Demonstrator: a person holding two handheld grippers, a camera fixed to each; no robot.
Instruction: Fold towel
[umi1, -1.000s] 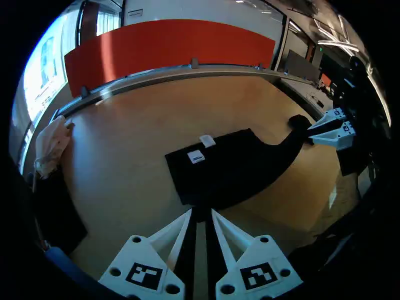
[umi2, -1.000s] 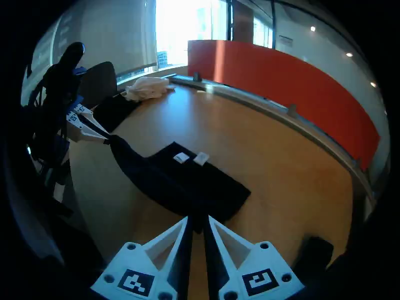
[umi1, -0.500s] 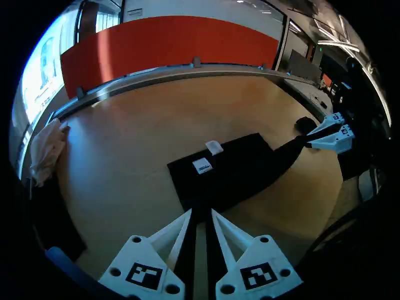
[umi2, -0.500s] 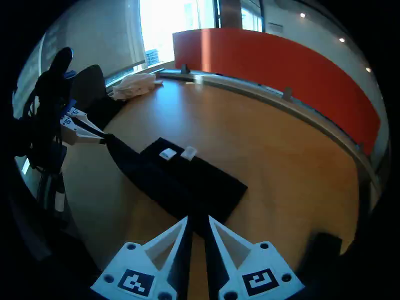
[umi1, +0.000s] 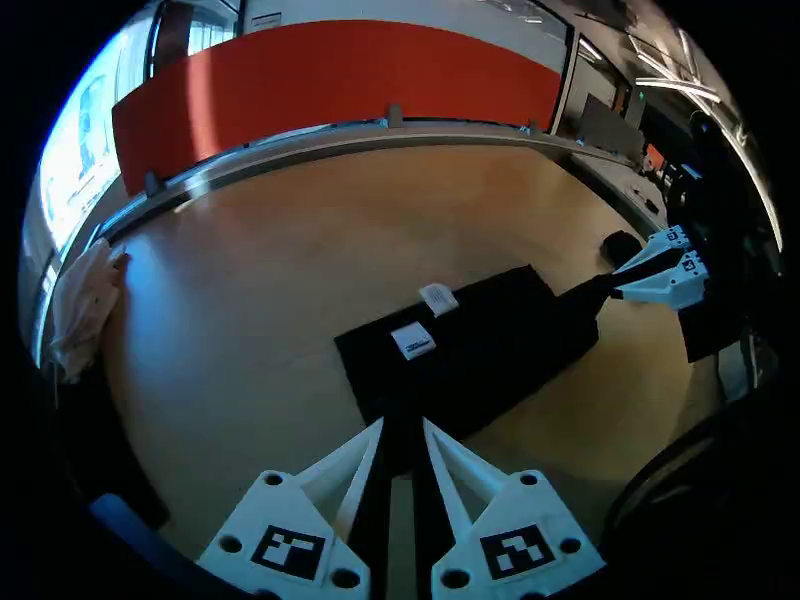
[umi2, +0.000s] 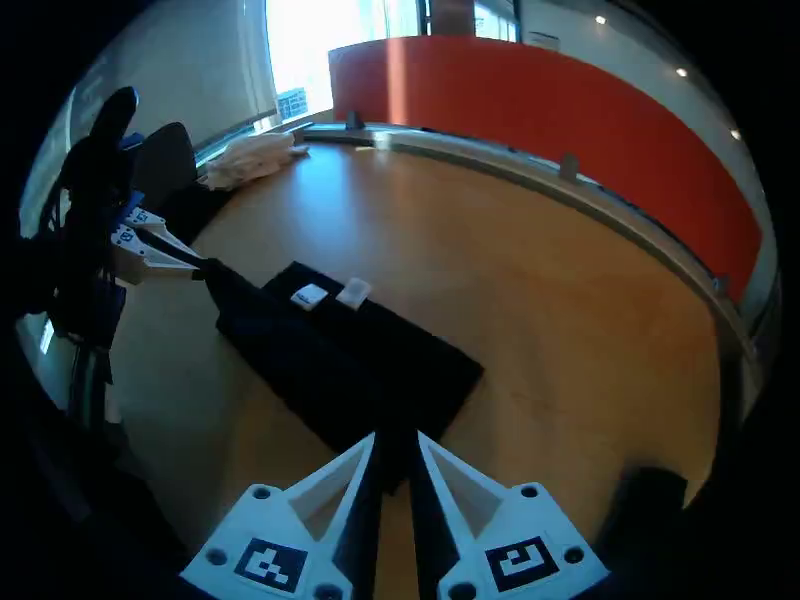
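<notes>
Between the jaws the towel (umi1: 480, 340) corners hide (tags (umi1: 412, 340) illegible).

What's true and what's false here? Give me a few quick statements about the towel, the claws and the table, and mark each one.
1. The towel is black. True.
2. The left claw and the right claw each pinch a part of it. True.
3. The towel carries no labels. False: two white tags sit on it.
4. The cream cloth lies on top of the towel. False: it lies apart from it, near the edge of the table.
</notes>
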